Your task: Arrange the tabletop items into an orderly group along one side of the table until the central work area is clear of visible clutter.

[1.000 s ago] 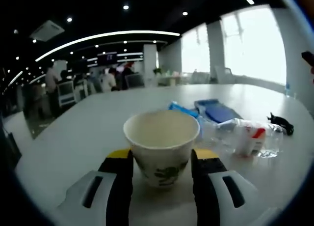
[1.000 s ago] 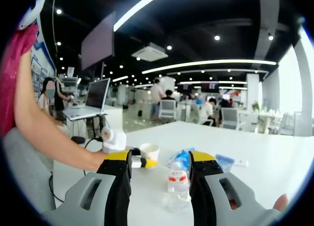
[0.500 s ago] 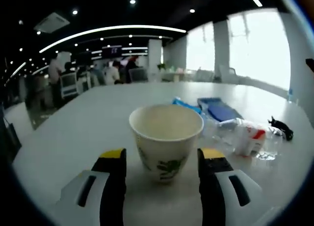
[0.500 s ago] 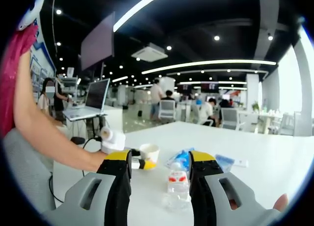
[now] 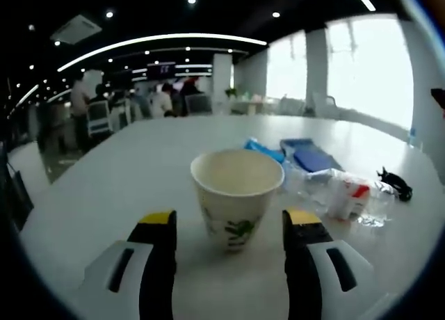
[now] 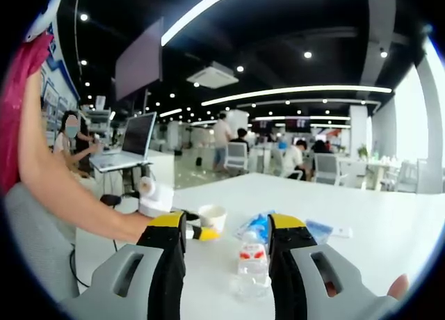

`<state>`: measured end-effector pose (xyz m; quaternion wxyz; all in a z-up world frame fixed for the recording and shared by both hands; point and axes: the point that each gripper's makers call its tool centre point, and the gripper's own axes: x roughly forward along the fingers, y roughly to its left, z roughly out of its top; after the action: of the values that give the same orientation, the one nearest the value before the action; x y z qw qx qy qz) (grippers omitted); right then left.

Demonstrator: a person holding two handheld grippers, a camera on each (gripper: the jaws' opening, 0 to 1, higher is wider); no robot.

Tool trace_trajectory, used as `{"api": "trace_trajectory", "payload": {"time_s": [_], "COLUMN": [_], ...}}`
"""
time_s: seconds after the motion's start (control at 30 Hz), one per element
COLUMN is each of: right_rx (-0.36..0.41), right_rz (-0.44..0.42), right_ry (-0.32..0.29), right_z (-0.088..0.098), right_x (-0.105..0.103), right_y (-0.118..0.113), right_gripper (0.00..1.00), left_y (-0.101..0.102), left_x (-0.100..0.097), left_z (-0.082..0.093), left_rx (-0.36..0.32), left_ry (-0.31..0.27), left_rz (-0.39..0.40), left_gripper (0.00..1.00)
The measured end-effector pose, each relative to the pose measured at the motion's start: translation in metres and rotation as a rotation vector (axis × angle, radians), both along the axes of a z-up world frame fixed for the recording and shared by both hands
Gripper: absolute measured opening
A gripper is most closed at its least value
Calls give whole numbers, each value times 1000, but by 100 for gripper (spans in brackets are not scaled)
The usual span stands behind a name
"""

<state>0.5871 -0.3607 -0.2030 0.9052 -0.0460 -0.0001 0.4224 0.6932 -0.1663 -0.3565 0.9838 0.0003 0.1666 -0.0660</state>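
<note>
On table [image 5: 125, 167]: one cup [image 5: 236, 195], one bottle [image 5: 344, 195]

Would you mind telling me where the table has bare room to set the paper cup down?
Bare tabletop runs left of the paper cup and beyond it to the far edge. To the cup's right it is crowded: blue packets, a lying plastic bottle and a small black item.

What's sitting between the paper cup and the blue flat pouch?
In the left gripper view, a crinkled blue wrapper lies between the white paper cup and the blue flat pouch.
</note>
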Motion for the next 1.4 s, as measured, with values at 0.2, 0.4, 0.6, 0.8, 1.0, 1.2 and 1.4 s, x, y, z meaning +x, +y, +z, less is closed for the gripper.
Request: {"api": "trace_trajectory", "payload": {"time_s": [0.2, 0.4, 0.6, 0.8, 1.0, 1.2, 1.4], "right_rx": [7, 1, -5, -34, -55, -125, -172], "right_rz": [1, -7, -22, -47, -60, -92, -109], "right_ry": [-5, -1, 8, 59, 113, 237, 311], "right_z": [3, 3, 1, -11, -23, -48, -61], "right_x": [0, 1, 4, 9, 9, 6, 1], "right_y": [1, 0, -4, -10, -17, -32, -39], "right_gripper": [47, 49, 51, 54, 57, 62, 69], "left_y": [1, 1, -2, -13, -20, -26, -32], "left_x": [-6, -15, -27, -42, -55, -66, -76], "left_z": [6, 13, 22, 32, 45, 60, 64], "left_rx": [2, 1, 11, 41, 51, 63, 69], "left_ry": [-1, -2, -1, 3, 0, -11, -6], "left_rz": [-11, -16, -30, -68, -83, -96, -106], "left_gripper": [60, 61, 61, 61, 61, 61, 61]}}
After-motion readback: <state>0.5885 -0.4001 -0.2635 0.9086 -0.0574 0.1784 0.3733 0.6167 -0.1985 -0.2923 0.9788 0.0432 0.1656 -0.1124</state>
